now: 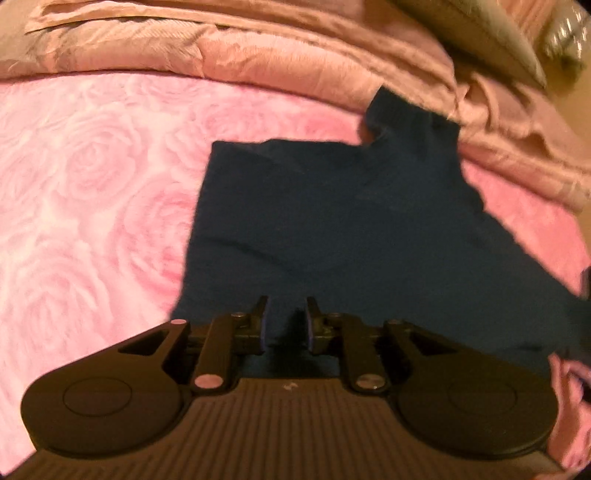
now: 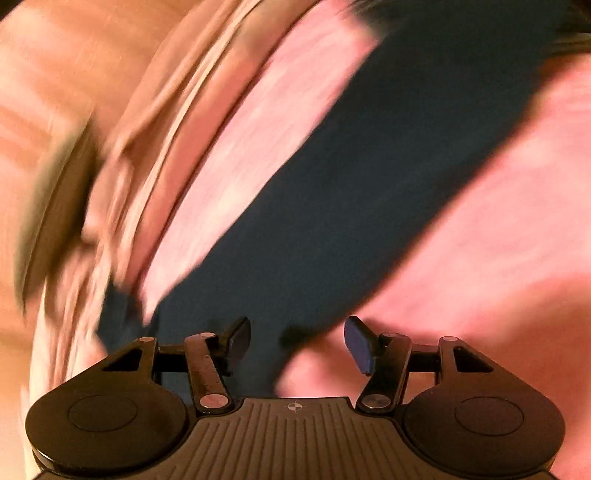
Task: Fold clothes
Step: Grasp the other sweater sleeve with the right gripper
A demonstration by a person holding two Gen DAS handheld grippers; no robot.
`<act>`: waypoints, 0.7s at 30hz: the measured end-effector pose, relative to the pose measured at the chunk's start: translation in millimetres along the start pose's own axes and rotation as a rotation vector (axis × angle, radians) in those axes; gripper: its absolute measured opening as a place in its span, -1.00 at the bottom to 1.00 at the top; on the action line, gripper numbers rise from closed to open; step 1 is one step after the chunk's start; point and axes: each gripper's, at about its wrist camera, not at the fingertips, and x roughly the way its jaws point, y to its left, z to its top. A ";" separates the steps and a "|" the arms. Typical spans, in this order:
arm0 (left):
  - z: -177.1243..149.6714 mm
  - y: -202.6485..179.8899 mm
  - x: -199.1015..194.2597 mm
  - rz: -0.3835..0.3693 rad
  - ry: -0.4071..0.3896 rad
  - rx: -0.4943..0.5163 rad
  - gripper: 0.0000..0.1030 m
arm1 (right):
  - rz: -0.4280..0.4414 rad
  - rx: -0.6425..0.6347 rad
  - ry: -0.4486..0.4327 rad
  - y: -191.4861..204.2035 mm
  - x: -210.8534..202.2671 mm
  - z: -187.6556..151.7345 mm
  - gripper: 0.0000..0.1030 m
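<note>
- Left wrist view: my left claw (image 1: 287,320) hangs low over the near edge of the dark blue garment (image 1: 332,236), its fingers a narrow gap apart with nothing between them. The cloth lies straight ahead of the tips and runs away from me up the frame.
- The garment is spread on the pink rose-patterned bedspread (image 1: 92,192), mostly flat. One side edge is straight and tidy on the frame's left; the opposite edge is ragged and slants down toward the lower right. A short tab of cloth, perhaps a sleeve, sticks up at the far end, touching the bunched peach blanket (image 1: 258,51). A grey-green pillow (image 1: 491,33) sits beyond that, in the far corner.
- Its long axis, as I judge it, runs from my left claw toward that far tab, so this claw is placed to take the near hem.
- Right wrist view: heavily smeared by motion, so detail is thin. My right claw (image 2: 297,343) has its fingers wide apart and empty.
- Here the garment (image 2: 369,177) shows as a broad dark band crossing diagonally from lower left to upper right, with its near end passing just under the left finger; the right finger is over bare bedspread (image 2: 498,229).
- I judge both claws to be near the same near edge, the left more squarely over cloth.
</note>
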 end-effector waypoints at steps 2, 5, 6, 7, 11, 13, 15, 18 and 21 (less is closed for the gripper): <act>-3.3 -7.5 -5.9 -0.030 0.010 -0.028 -0.73 | -0.031 0.122 -0.076 -46.6 -17.1 25.8 0.15; -7.1 -17.2 -9.5 -0.042 0.025 -0.040 -0.72 | 0.059 0.349 -0.231 -115.0 -44.6 56.4 0.15; -8.0 -19.8 -9.6 -0.041 0.030 -0.038 -0.72 | 0.091 0.420 -0.285 -131.7 -52.2 61.6 0.15; -8.7 -22.7 -8.1 -0.040 0.038 -0.033 -0.72 | 0.122 0.492 -0.340 -148.4 -59.8 66.7 0.15; -8.2 -37.4 -1.7 -0.045 0.062 -0.012 -0.72 | 0.262 0.628 -0.504 -185.4 -84.1 82.8 0.15; -7.0 -43.9 0.6 -0.055 0.061 -0.013 -0.72 | 0.288 0.596 -0.526 -186.4 -88.9 94.1 0.15; -5.8 -49.1 3.1 -0.063 0.061 -0.021 -0.71 | 0.277 0.564 -0.518 -182.8 -85.9 103.9 0.15; -3.5 -51.2 6.5 -0.067 0.071 -0.048 -0.71 | 0.244 0.525 -0.494 -175.4 -75.5 114.2 0.14; -2.0 -49.0 3.0 -0.067 0.066 -0.055 -0.71 | 0.187 0.451 -0.461 -162.5 -75.8 121.4 -0.72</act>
